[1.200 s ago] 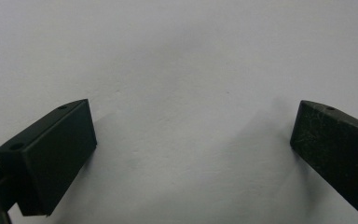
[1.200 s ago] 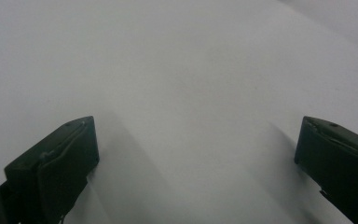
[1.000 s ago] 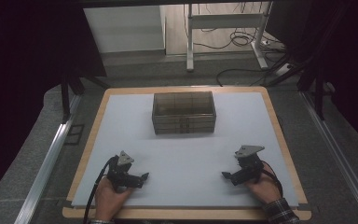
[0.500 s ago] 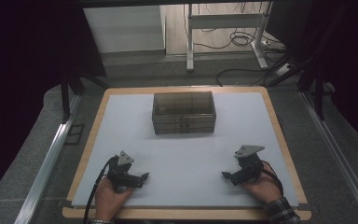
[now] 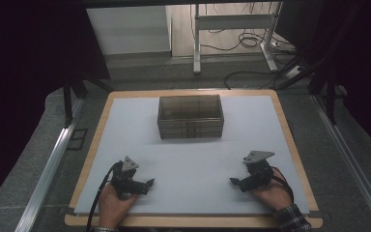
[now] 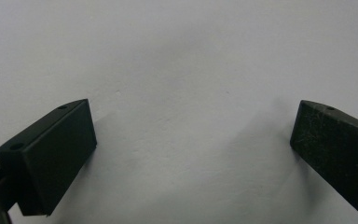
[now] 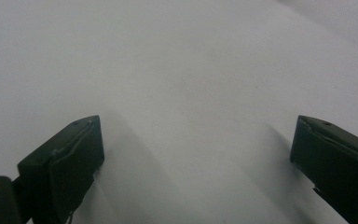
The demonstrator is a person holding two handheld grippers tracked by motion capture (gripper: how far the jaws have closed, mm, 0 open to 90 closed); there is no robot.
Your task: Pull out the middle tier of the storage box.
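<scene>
The box (image 5: 190, 117) is set near the far edge of the desk (image 5: 251, 125), midway between its sides, well apart from the left gripper (image 5: 147, 184) and right gripper (image 5: 234, 182), both held near the front edge; each gripper's jaws are spread wide, nothing between; nothing is seen to have moved since the earlier frames.

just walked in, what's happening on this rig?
A person holds a claw in each hand, low over the near end of the white table. The left claw and right claw are both open and empty, tips facing each other. A dark see-through box stands untouched at the far middle.
</scene>
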